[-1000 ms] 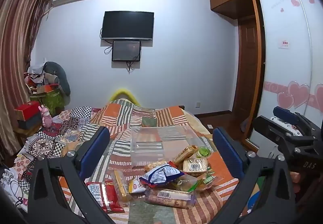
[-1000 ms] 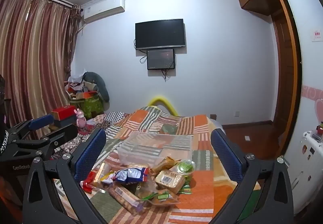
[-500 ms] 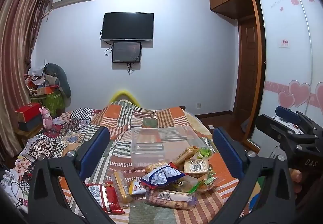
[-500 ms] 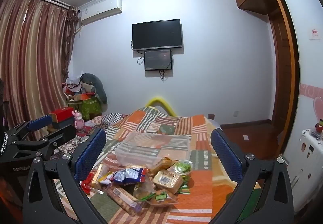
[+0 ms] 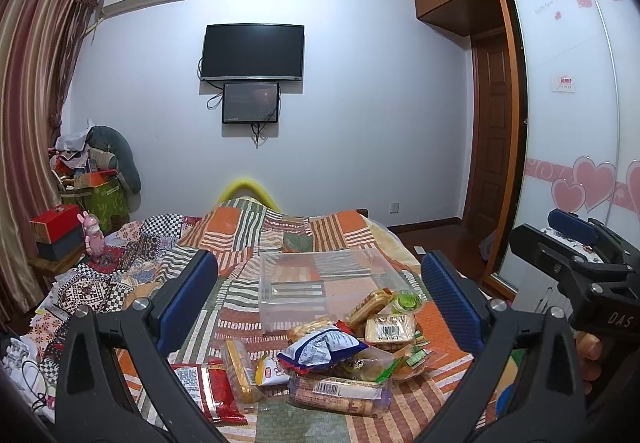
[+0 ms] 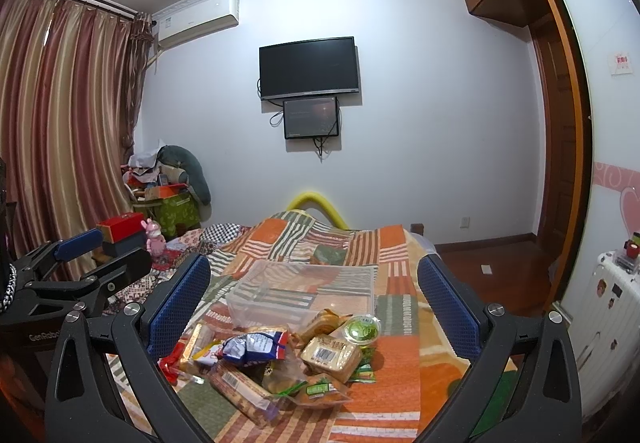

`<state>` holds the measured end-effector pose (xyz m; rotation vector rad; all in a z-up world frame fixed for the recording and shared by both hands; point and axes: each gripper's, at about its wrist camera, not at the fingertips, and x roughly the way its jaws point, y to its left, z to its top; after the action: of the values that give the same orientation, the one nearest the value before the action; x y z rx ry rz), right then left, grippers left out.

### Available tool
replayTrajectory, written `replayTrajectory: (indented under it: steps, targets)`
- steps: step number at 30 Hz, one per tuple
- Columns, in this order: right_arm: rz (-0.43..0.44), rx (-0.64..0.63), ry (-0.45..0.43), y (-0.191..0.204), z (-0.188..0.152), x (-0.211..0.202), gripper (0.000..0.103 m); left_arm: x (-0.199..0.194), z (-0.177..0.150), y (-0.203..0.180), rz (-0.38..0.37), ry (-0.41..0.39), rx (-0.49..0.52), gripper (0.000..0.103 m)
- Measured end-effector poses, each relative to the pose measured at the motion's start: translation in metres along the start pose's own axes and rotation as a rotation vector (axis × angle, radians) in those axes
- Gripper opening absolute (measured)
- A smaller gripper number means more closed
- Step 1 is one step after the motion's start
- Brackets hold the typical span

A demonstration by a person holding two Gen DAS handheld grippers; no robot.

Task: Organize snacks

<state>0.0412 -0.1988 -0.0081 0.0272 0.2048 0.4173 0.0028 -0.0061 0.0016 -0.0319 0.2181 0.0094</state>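
Observation:
A pile of packaged snacks lies on the patchwork bedspread, with a blue-and-white bag on top and a green-lidded cup at its right. The pile also shows in the right wrist view. A clear plastic box stands empty just behind the pile; it also shows in the right wrist view. My left gripper is open and empty, held above and before the pile. My right gripper is open and empty too, to the right of the left one.
The bed fills the middle of the room. A cluttered side table with a red box stands at the left by the curtains. A wardrobe and a door are at the right. A TV hangs on the far wall.
Both grippers have drifted slightly; the view has shifted a little. The snacks and the box have not moved.

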Motion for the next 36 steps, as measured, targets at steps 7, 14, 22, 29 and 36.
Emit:
replayTrajectory:
  steps: [7,14,22,29,36]
  targets:
    - [0.006,0.008,0.006,-0.0019,-0.0004,0.0022,0.103,0.0044,-0.0024,0.0012,-0.001,0.004,0.003,0.103]
    - [0.006,0.011,0.004,-0.0024,-0.0013,0.0034,0.103,0.0050,-0.0033,0.0009,0.001,0.005,0.007,0.103]
    - [0.007,0.008,0.004,-0.0025,-0.0018,0.0044,0.103,0.0054,-0.0053,0.0016,-0.001,0.004,0.011,0.103]
    - [0.007,0.007,0.004,-0.0016,-0.0032,0.0044,0.103,0.0058,-0.0060,0.0021,0.000,0.004,0.008,0.103]
    - [0.007,0.006,0.003,-0.0014,-0.0034,0.0043,0.103,0.0063,-0.0063,0.0044,0.002,0.002,0.003,0.103]
